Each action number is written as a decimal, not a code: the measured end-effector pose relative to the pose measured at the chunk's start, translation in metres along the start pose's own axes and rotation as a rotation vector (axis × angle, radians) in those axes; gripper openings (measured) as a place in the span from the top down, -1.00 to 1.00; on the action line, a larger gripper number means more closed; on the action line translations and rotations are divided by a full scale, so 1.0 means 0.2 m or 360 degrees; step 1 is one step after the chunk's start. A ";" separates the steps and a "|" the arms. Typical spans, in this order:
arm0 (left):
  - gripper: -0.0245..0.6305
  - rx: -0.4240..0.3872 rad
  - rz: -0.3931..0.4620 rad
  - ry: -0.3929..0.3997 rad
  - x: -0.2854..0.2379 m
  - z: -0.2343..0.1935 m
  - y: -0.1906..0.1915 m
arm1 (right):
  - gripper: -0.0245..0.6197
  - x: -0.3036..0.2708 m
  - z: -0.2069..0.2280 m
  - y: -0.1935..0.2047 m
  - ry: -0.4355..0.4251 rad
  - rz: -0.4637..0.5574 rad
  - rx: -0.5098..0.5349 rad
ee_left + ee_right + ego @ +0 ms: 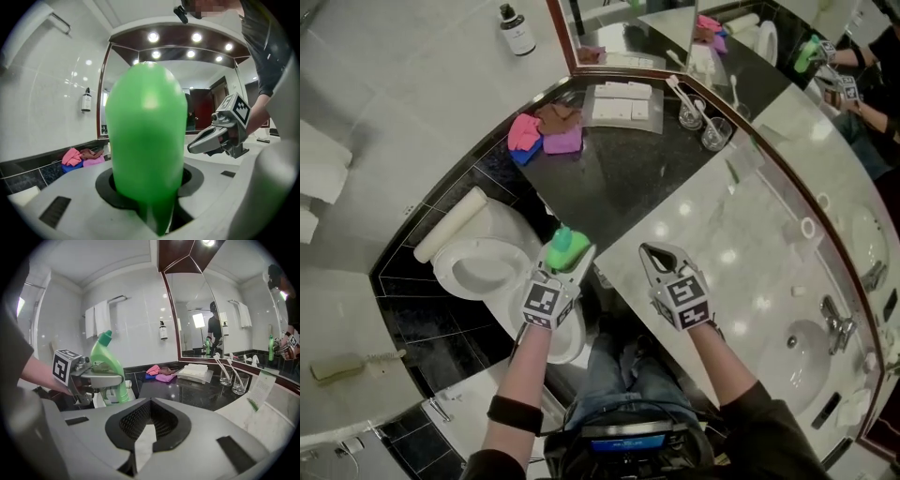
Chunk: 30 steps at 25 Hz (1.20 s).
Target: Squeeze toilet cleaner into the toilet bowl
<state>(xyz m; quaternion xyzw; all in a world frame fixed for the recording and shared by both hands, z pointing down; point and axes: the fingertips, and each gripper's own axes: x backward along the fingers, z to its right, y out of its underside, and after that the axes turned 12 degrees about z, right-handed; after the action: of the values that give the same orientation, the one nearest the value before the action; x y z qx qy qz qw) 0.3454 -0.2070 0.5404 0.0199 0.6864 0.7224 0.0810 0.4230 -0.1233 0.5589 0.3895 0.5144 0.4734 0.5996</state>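
The left claw [570, 261] pinches the green plastic cleaner bottle [145, 140] upright beside the white ceramic toilet bowl [442, 270], the right claw [659, 255] is pressed together and empty, and no squeezing seems begun.

The head view looks steeply down from above on the white ceramic toilet [478, 267], the glossy black stone bench [619, 183], the left gripper [566, 255] and the right gripper [655, 251]. The left gripper view faces about level toward the wood-framed wall mirror [206, 79], with the green plastic cleaner bottle [145, 140] right at its lens. The right gripper view faces that bench from low and near. All three share the pile of pink, brown and purple cloths [158, 371]; each gripper view catches the other gripper.
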 end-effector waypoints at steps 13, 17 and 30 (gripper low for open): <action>0.37 0.0063 -0.0011 -0.0401 0.69 0.24 -0.27 | 0.91 0.13 -0.51 -0.12 -0.0430 0.0035 0.0075; 0.38 0.0084 -0.0049 -0.0556 0.98 0.25 -0.29 | 0.91 0.13 -0.76 -0.16 -0.0571 0.0055 0.0097; 0.38 0.0138 -0.0068 -0.0882 1.99 0.22 -0.30 | 0.91 0.14 -1.72 -0.15 -0.0937 0.0057 0.0216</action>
<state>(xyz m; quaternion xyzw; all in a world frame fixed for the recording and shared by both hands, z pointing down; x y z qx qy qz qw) -0.0357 -0.1041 0.4497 0.2056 0.6687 0.6574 0.2798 0.0892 -0.1105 0.4664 0.5582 0.3420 0.3152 0.6871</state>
